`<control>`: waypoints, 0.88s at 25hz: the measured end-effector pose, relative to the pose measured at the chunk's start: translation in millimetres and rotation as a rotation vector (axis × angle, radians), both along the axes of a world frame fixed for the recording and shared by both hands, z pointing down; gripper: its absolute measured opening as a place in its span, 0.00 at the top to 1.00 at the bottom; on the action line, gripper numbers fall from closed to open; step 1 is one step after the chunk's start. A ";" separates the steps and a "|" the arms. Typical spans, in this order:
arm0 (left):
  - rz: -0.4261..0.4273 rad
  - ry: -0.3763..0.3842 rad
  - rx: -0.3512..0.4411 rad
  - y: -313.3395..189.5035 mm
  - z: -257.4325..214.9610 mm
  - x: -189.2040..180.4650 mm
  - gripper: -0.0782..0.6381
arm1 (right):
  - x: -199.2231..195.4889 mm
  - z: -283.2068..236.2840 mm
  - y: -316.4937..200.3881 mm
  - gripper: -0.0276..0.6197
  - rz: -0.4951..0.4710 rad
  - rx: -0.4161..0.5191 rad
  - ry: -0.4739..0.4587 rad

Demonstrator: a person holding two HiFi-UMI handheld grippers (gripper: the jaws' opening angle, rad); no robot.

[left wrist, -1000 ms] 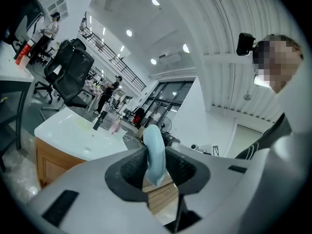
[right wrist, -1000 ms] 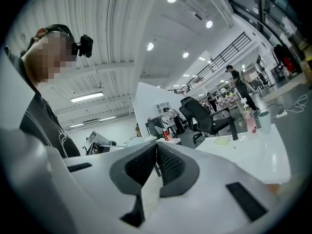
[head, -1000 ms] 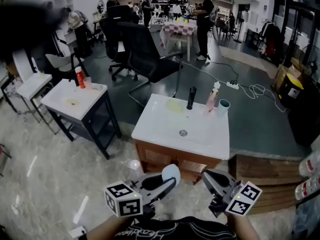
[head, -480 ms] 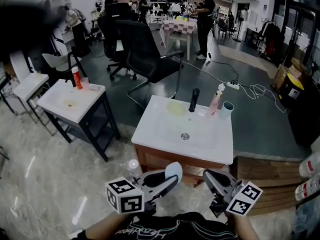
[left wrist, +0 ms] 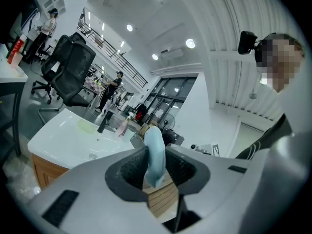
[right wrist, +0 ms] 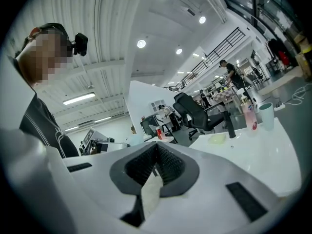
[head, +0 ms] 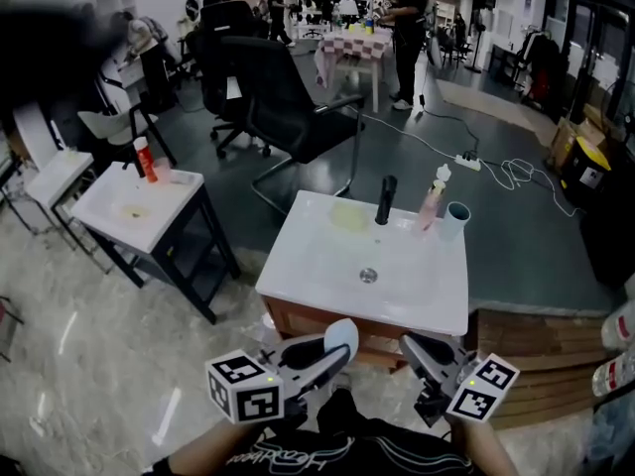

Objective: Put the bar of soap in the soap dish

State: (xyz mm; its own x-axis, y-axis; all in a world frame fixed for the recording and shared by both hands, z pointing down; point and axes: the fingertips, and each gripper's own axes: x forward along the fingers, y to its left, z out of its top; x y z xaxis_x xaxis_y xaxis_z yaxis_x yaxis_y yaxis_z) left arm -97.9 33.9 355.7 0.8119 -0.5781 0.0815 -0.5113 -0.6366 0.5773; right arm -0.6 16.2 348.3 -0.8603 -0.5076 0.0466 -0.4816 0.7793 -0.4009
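A pale blue bar of soap point(head: 340, 338) stands on edge between the pads of my left gripper point(head: 337, 352), which is shut on it; the left gripper view shows the soap point(left wrist: 155, 155) gripped at its lower half. My right gripper point(head: 410, 346) is beside it, shut and empty, with its pads meeting point(right wrist: 156, 149). Both hang just short of the front edge of the white sink point(head: 298, 276). A pale yellow-green soap dish point(head: 349, 216) lies on the sink's back left, next to the black faucet point(head: 385, 198).
A pink pump bottle point(head: 431, 198) and a pale cup point(head: 456, 219) stand at the sink's back right. A second small sink table point(head: 109, 181) with an orange bottle point(head: 145, 159) is at left. A black office chair point(head: 278, 97) stands behind; a wooden platform point(head: 536, 365) lies at right.
Both grippers have travelled forward toward the sink, which now sits closer and a little larger in the head view. The soap stays gripped in the left gripper.
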 end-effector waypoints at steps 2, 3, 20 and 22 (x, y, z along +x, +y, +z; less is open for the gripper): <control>-0.007 -0.008 -0.016 -19.8 5.6 -0.3 0.72 | -0.2 4.9 -21.4 0.91 -0.003 -0.016 -0.007; -0.011 -0.013 -0.024 -30.4 8.5 -0.1 0.72 | 0.0 7.9 -32.7 0.91 -0.006 -0.025 -0.010; -0.038 -0.113 -0.097 -251.2 60.5 2.4 0.72 | 4.6 57.3 -251.9 0.91 -0.006 -0.131 0.007; -0.041 -0.139 -0.102 -274.0 69.1 3.1 0.72 | 6.4 63.6 -269.8 0.91 -0.006 -0.144 0.014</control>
State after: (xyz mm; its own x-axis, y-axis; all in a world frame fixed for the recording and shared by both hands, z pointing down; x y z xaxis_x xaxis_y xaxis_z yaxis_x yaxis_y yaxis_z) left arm -94.9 -240.1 424.8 0.7649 -0.5931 0.2514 -0.6147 -0.5554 0.5601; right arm 5.8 -253.6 411.9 -0.8619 -0.4898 0.1311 -0.4838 0.7169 -0.5020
